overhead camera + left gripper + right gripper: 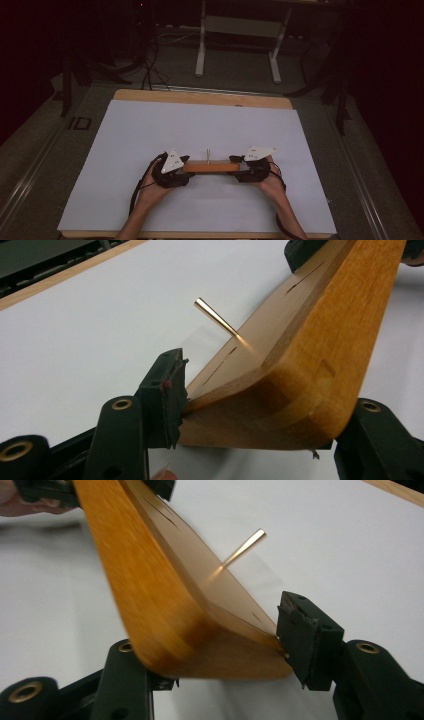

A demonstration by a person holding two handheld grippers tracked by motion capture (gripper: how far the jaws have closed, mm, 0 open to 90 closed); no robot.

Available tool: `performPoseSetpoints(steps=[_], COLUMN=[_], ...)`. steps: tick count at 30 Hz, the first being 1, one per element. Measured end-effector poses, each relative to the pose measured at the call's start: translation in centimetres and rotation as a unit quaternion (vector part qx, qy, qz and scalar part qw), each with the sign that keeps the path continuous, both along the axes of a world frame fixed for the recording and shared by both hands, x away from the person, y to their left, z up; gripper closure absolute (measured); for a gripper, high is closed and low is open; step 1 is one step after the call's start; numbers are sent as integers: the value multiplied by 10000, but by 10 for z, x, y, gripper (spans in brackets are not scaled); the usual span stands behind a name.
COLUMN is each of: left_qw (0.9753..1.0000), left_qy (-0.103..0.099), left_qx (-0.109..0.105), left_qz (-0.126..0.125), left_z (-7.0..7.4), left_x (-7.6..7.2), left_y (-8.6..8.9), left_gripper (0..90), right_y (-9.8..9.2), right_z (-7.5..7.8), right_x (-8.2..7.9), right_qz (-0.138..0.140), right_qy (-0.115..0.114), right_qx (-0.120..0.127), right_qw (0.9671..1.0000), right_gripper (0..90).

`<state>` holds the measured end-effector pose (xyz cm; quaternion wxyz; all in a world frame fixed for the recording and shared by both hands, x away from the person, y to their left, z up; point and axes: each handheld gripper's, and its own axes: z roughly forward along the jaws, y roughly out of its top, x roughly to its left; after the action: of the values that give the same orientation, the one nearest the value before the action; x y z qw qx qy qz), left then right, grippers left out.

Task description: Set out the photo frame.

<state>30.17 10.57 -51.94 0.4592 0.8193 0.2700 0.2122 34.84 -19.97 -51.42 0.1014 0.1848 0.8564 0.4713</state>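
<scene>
- Long flat orange-brown wooden board (pixel 211 167) with a thin brass-coloured peg (pixel 208 153) standing from its top face is held at both ends; left gripper (pixel 176 170) clamped on one end, right gripper (pixel 248 169) on the other
- In the left gripper view, the board end (pixel 280 405) is wedged between the two black jaws, closed on it; the peg (pixel 216 316) is seen beyond the jaws, mid-board
- Same in the right gripper view: jaws closed on the board end (pixel 210 645); peg (pixel 243 546) ahead of them
- Step judged: two-handed carry or reposition over the white table sheet (pixel 150 130); board looks tilted, whether lifted clear cannot be told
- Next move calls for both grips kept matched and level; uneven motion could twist the board out of one pair of jaws
</scene>
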Motion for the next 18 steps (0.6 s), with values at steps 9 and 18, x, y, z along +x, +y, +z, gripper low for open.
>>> performPoseSetpoints(steps=[9,18], left_qw=[9999,9989], left_qy=[-81,-297], left_qx=[-49,278], left_qz=[123,244], left_z=[0,1], left_x=[6,4], left_y=[1,-5], left_gripper=[468,476], right_y=[-4,-1], right_z=[-6,-4], right_x=[9,6], right_qz=[-143,-202], right_qy=[95,-66], right_qx=[220,47], right_qw=[9996,9998], right_gripper=[470,504])
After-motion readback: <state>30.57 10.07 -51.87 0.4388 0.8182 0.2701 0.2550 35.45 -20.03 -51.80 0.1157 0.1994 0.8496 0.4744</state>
